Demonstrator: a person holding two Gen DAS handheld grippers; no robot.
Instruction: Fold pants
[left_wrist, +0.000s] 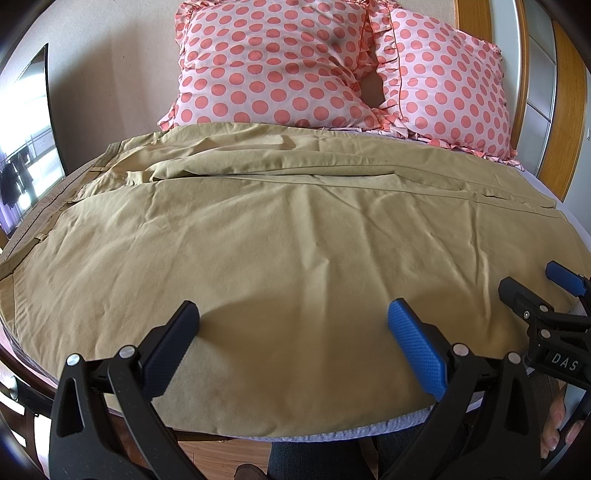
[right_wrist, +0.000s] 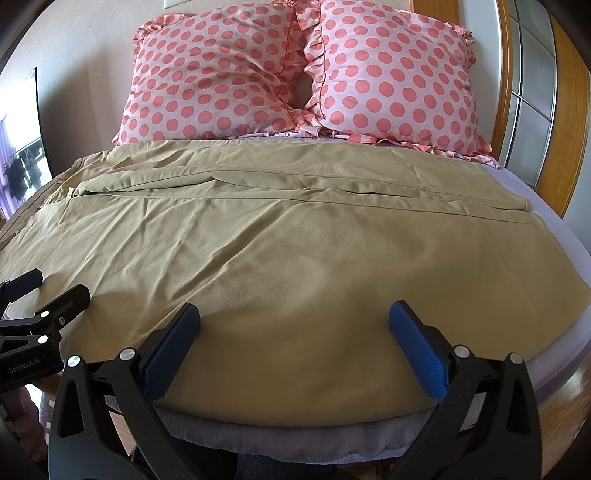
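Note:
Khaki pants (left_wrist: 280, 236) lie spread flat across the bed, waistband at the left, legs running to the right; they also show in the right wrist view (right_wrist: 288, 251). My left gripper (left_wrist: 293, 317) is open and empty, its fingers just above the near leg by the bed's front edge. My right gripper (right_wrist: 294, 317) is open and empty over the same near leg, further right. The right gripper also shows at the right edge of the left wrist view (left_wrist: 532, 284); the left gripper shows at the left edge of the right wrist view (right_wrist: 48, 288).
Two pink polka-dot pillows (left_wrist: 273, 66) (right_wrist: 395, 77) stand at the head of the bed behind the pants. A lilac sheet (right_wrist: 554, 229) shows at the right. A wooden headboard frame (right_wrist: 569, 122) rises at the right. Wood floor (left_wrist: 221, 454) lies below the front edge.

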